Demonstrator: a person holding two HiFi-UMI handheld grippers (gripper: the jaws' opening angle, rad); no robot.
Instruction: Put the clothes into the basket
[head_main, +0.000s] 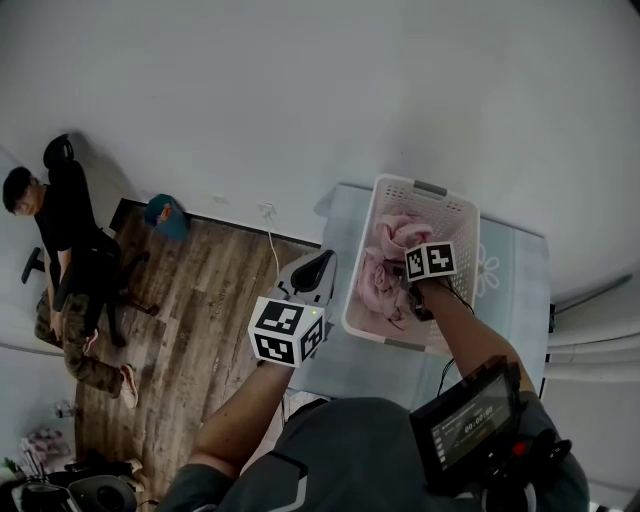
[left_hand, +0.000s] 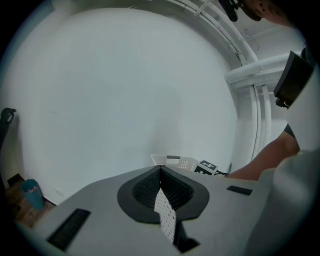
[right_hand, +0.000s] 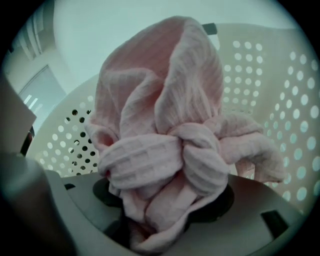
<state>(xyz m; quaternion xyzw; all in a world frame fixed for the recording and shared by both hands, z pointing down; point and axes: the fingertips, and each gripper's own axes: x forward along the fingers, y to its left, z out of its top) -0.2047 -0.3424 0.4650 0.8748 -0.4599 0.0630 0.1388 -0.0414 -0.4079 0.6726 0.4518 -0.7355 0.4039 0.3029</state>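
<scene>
A white perforated basket (head_main: 462, 214) stands on a pale table (head_main: 512, 275), with pink clothes (head_main: 392, 238) heaped inside it. My right gripper (head_main: 417, 287) reaches down into the basket and is shut on a bunched pink ribbed garment (right_hand: 165, 125). The garment fills the space between the jaws of the right gripper (right_hand: 160, 215) and hides the pads, and the basket wall (right_hand: 282, 100) curves behind it. My left gripper (head_main: 321, 263) hangs left of the basket, off the table edge and above the floor. The left gripper (left_hand: 161, 172) is shut with nothing in it, and the basket rim (left_hand: 175, 160) shows beyond it.
A person (head_main: 62, 250) sits at the far left on the wooden floor (head_main: 210, 300). A blue object (head_main: 166, 215) lies by the wall, and a white cable (head_main: 272, 245) runs down from a socket. White pipes (left_hand: 250, 75) run along the wall on the right.
</scene>
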